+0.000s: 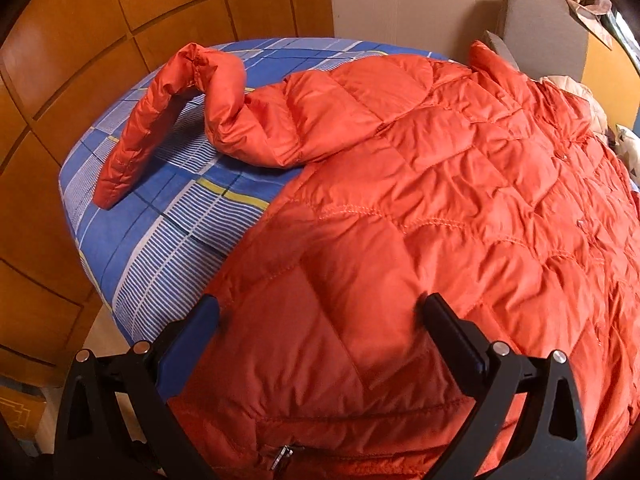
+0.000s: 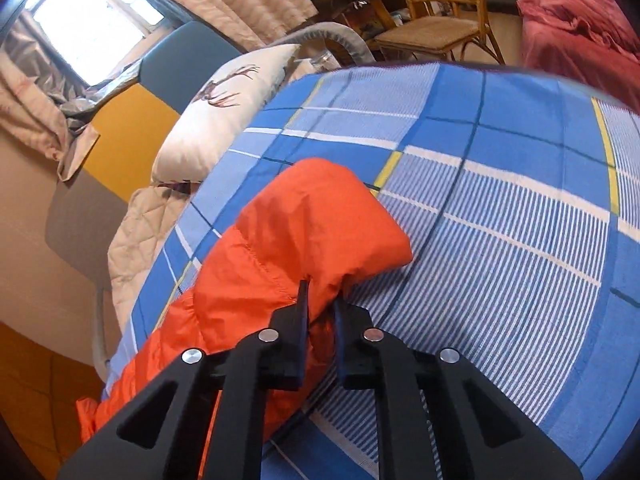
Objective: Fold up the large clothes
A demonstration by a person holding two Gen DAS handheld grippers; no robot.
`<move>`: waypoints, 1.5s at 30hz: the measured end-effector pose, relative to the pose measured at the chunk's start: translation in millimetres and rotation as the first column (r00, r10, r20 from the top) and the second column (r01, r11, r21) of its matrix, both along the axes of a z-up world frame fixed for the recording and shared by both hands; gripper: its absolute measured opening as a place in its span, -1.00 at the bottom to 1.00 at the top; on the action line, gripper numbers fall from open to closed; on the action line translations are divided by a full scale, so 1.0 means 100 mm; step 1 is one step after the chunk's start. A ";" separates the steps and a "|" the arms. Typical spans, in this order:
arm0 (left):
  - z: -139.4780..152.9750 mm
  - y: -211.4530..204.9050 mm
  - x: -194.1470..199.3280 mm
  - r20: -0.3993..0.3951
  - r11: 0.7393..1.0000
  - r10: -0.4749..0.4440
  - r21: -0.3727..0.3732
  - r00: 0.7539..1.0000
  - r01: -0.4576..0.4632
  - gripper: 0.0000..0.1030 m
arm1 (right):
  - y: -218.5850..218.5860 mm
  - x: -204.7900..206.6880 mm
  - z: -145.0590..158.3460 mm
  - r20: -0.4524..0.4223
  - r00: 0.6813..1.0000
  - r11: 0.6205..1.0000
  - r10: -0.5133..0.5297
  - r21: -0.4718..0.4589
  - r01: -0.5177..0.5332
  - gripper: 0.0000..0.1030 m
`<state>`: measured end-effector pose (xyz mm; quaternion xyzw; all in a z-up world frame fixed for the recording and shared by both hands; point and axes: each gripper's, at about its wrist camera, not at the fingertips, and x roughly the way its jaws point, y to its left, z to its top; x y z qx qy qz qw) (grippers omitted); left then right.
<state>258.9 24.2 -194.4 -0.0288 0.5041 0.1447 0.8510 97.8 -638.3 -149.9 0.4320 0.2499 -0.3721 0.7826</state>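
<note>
An orange quilted down jacket (image 1: pixel 440 184) lies spread on a bed with a blue checked sheet (image 1: pixel 192 208). One sleeve (image 1: pixel 152 120) arches out to the left over the sheet. My left gripper (image 1: pixel 320 312) stands open at the jacket's near hem, its fingers wide apart with puffy fabric bulging between them. In the right wrist view, my right gripper (image 2: pixel 322 300) is shut on a fold of another orange sleeve (image 2: pixel 312 220), which rests on the sheet (image 2: pixel 500 220). A thin pinch of fabric sits between the fingertips.
Wooden wardrobe panels (image 1: pixel 80 60) stand close along the bed's left side. A grey cushion (image 1: pixel 536 28) is at the far right. A white deer-print pillow (image 2: pixel 224 112) and a beige quilt (image 2: pixel 136 232) lie at the bed's edge. A wicker chair (image 2: pixel 436 12) and pink bedding (image 2: pixel 580 28) are beyond.
</note>
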 end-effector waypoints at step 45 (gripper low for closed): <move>0.47 -0.93 0.56 0.065 0.980 -0.153 -0.115 0.986 0.160 0.96 | 3.24 0.85 0.50 -0.552 0.635 0.546 0.540 -0.345 -0.764 0.68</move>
